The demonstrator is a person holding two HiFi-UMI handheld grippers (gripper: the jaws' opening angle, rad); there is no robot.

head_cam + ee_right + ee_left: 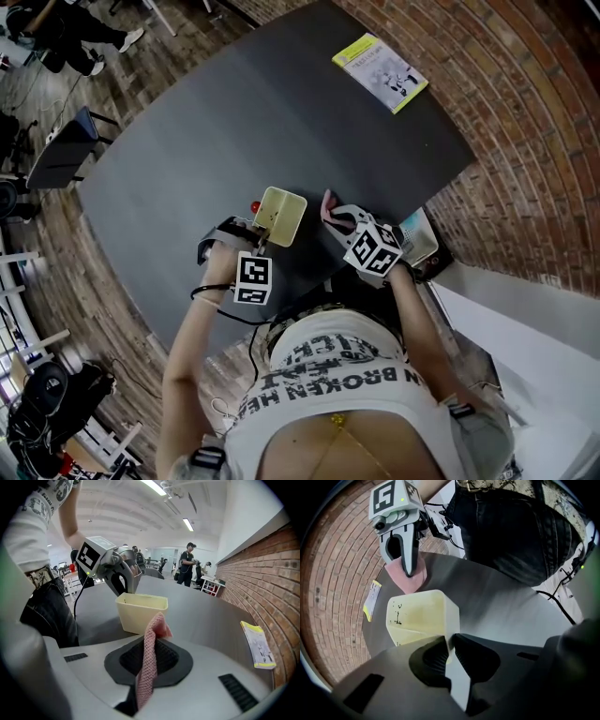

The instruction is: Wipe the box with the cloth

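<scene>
Dark grey, the desk [234, 112] is bordered on the right by a brick wall [534, 141]. Near its front edge, the left gripper [449, 648] is seen with its jaws closed on one wall of the pale yellow box [419, 616], which is set open-topped on the desk. Just right of the box, the right gripper [147, 660] is held with its jaws clamped on the pink cloth [157, 625], whose free end is raised near the box's side. A yellow-edged booklet [380, 72] is laid well apart at the far right corner.
</scene>
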